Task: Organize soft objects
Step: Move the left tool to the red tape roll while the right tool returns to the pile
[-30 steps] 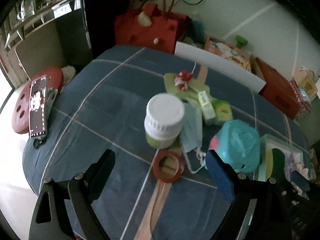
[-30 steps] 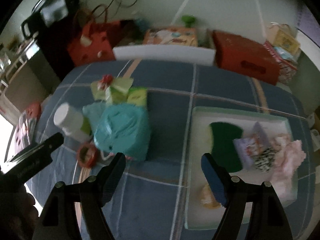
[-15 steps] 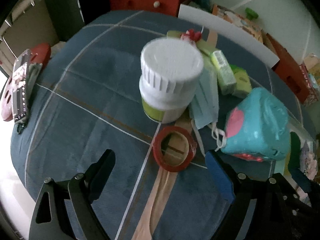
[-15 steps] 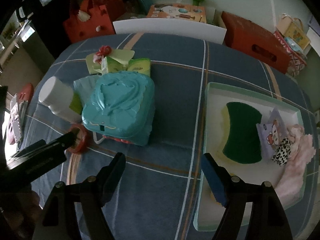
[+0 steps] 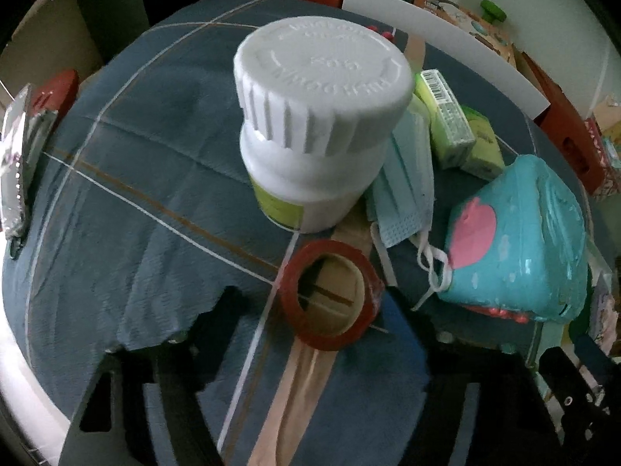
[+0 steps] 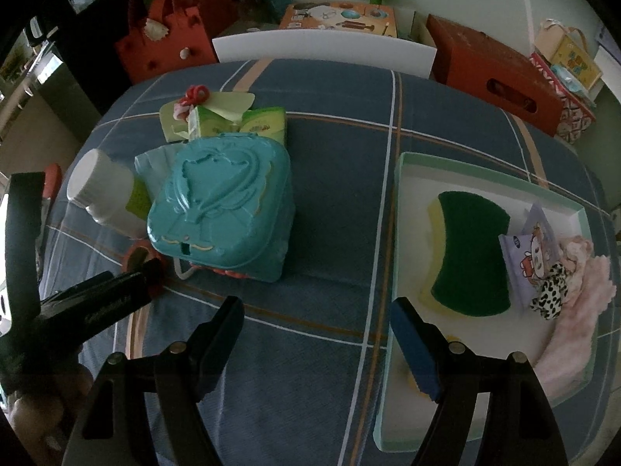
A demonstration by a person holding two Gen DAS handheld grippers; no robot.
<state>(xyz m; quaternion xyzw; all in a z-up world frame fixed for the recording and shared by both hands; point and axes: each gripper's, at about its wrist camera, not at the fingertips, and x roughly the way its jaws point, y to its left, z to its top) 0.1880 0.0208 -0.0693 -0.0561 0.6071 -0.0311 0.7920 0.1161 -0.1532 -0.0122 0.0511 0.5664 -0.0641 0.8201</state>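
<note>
A light blue face mask lies on the blue checked cloth between a white bottle and a teal toy case, its ear loops trailing by a red tape roll. My left gripper is open, its fingers either side of the tape roll. My right gripper is open and empty above the cloth. To its right a pale green tray holds a green and yellow sponge, a tissue pack, a spotted scrunchie and a pink fluffy cloth.
Green packets and a red-bowed item lie behind the mask. A phone lies at the left table edge. A red bag, white board and red box stand beyond the table.
My left gripper has moved forward and down toward the tape roll and bottle. My right gripper has moved lower and closer to the table. Both stay open.
</note>
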